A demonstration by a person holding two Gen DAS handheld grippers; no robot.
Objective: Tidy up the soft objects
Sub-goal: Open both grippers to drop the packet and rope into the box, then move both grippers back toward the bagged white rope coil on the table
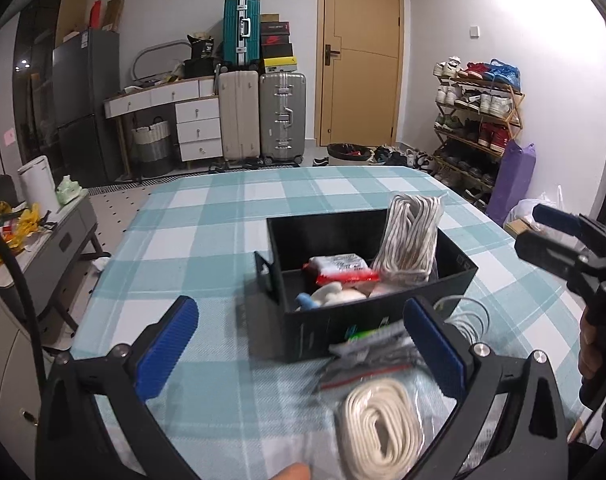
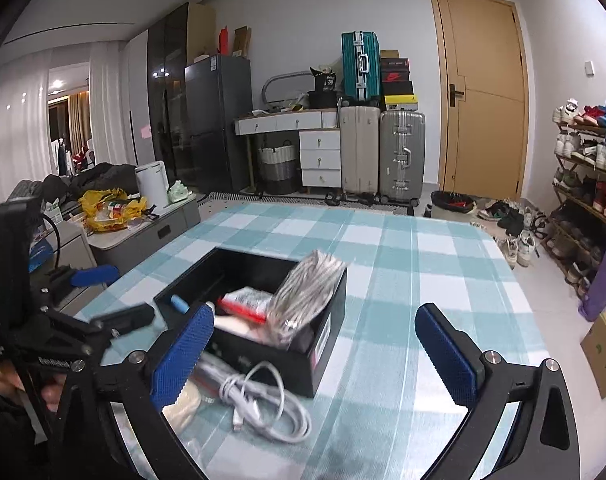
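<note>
Rope bundle [image 1: 410, 236] upright in box [image 1: 295, 232], perhaps leaning

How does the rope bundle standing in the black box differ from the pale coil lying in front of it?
The rope bundle stands upright, leaning against the wall of the black box; the pale coil lies flat on the checked tablecloth, outside the box. The bundle looks white flecked with grey, wound long and narrow; the coil is plain cream, wound in a flat oval. Both appear wrapped in clear plastic.
</note>
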